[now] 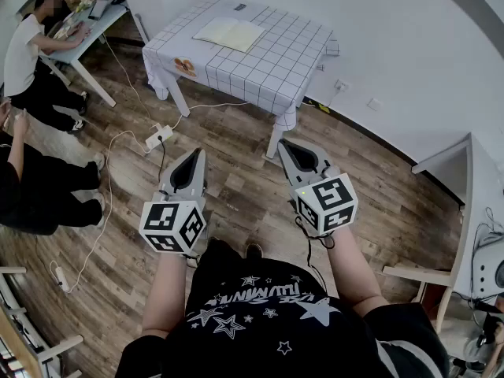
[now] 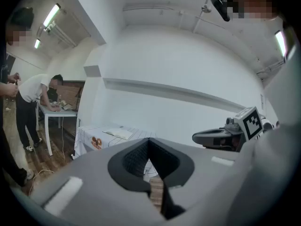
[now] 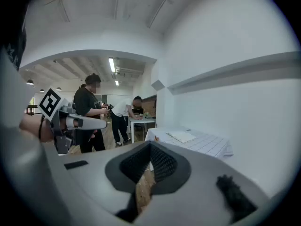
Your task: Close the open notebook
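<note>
Approach step, nothing touched yet: notebook (image 1: 230,33) lying open on the checked table (image 1: 276,73), well ahead of left gripper (image 1: 195,157) and right gripper (image 1: 287,146), both clenched and empty; next move likely needs closing in, then parting jaws to lift a cover.

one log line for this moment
notebook: open on table | left gripper: shut, empty | right gripper: shut, empty | contact: none
</note>
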`<state>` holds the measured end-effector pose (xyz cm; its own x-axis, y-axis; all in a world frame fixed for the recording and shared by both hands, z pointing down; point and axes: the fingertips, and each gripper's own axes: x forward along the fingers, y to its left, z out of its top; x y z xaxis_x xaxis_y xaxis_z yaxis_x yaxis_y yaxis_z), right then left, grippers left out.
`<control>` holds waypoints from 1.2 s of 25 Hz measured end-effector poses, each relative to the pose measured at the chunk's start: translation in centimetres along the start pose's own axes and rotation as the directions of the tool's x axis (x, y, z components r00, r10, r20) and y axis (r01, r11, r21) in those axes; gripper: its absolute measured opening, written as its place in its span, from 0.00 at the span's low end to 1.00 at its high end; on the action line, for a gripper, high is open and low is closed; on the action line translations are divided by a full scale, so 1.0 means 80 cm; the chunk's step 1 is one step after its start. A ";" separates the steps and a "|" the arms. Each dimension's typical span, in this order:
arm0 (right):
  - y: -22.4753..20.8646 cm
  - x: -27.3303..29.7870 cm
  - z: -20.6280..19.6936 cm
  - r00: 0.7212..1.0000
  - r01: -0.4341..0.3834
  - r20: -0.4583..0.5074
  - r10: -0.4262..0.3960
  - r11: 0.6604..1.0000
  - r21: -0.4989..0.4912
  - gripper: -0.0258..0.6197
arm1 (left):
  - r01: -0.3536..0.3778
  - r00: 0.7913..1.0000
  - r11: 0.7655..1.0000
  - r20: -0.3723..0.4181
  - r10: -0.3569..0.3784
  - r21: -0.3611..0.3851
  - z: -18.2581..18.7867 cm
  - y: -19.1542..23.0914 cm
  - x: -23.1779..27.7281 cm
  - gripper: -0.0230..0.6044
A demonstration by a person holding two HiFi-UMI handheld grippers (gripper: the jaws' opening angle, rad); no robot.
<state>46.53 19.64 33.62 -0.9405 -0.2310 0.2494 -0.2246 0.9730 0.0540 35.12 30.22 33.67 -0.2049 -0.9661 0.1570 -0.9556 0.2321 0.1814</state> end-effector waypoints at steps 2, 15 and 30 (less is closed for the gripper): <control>0.003 -0.002 0.003 1.000 -0.001 0.010 0.001 1.000 -0.003 0.06 | 0.004 1.000 1.000 -0.001 -0.004 0.021 0.001 -0.004 -0.002 0.05; 0.015 -0.025 -0.010 1.000 -0.011 0.014 0.011 0.999 0.038 0.06 | 0.000 1.000 0.997 -0.021 0.001 0.079 -0.012 -0.025 -0.022 0.05; 0.056 -0.004 -0.012 0.979 -0.190 0.076 0.187 0.981 0.040 0.06 | -0.123 0.991 0.992 -0.045 0.123 0.012 -0.045 0.028 -0.060 0.05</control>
<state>46.07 24.04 34.72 -0.9825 -0.0448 0.1807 -0.0516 0.9981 -0.0331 34.72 35.74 36.78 -0.3113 -0.9240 0.2219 -0.9256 0.3477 0.1495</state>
